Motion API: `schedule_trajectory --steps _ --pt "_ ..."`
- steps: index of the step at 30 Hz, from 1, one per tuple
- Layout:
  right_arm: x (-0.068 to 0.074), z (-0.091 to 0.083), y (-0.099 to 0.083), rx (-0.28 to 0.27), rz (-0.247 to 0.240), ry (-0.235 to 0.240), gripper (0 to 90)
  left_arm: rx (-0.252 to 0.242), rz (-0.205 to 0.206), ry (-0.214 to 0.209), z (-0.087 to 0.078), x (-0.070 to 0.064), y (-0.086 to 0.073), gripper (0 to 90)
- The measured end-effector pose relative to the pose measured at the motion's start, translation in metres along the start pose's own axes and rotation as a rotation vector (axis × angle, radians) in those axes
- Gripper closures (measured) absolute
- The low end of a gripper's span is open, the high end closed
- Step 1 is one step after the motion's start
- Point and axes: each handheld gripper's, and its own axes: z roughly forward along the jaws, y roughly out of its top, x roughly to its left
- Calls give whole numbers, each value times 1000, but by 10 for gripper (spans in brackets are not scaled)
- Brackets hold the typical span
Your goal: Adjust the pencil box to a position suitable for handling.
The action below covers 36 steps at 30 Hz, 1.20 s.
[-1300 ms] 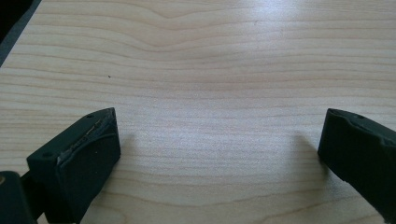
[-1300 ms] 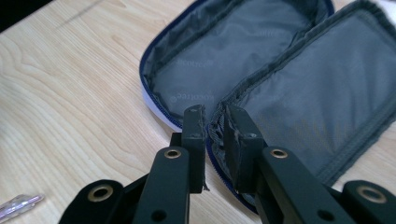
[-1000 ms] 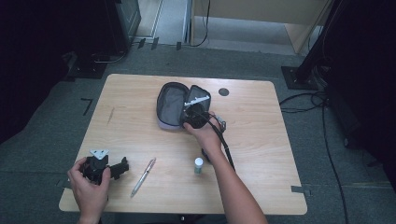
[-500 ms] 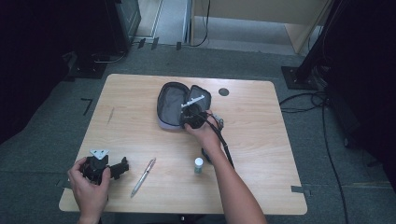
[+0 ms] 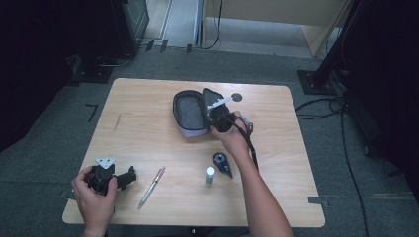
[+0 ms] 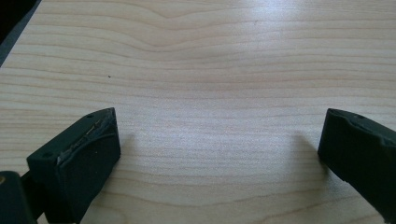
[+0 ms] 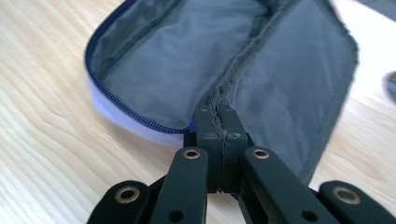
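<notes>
I see the bench (image 5: 148,128), a pale wood-grain top with rounded corners. Toward its far edge, near the middle, lies my pencil case (image 5: 190,113), a soft oval pouch of grey fabric with a blue zip and a pale outer wall, unzipped; its lining is bare as far as I can see. My right gripper (image 7: 220,122) is clenched on the case's lid flap, jaws pressed together over the stitched seam, holding the flap upright. My left gripper (image 6: 219,140) sits at the near left corner, released, jaws spread wide over bare wood. Along the near edge lie a slim silver pen (image 5: 152,186), a dark blue correction-tape dispenser (image 5: 223,164), and a small white-capped tube (image 5: 210,175) standing upright.
</notes>
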Motion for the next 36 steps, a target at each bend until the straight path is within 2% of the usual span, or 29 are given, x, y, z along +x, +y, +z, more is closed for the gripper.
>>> schedule_trajectory --steps 5,11,17,21,24,26,28,32,36 --pt "-22 -8 -13 29 -2 -35 900 0 0 0 0 0 0 0" --pt "-47 -13 -32 43 40 -44 900 0 0 0 0 0 0 0" --pt "-61 -11 -48 72 74 -57 890 0 0 0 0 0 0 0" --pt "-57 -10 -54 46 139 -64 810 0 0 0 0 0 0 0" --pt "-50 -11 -55 -8 307 -87 625 0 0 0 0 0 0 0" --pt "-46 -9 -53 -19 358 -97 556 0 0 0 0 0 0 0" --pt "-43 -6 -50 -22 374 -118 522 0 0 0 0 0 0 0" --pt "-39 3 -41 -17 359 -218 488 0 0 0 0 0 0 0" --pt "-38 13 -24 -24 343 -253 521 0 0 0 0 0 0 0"
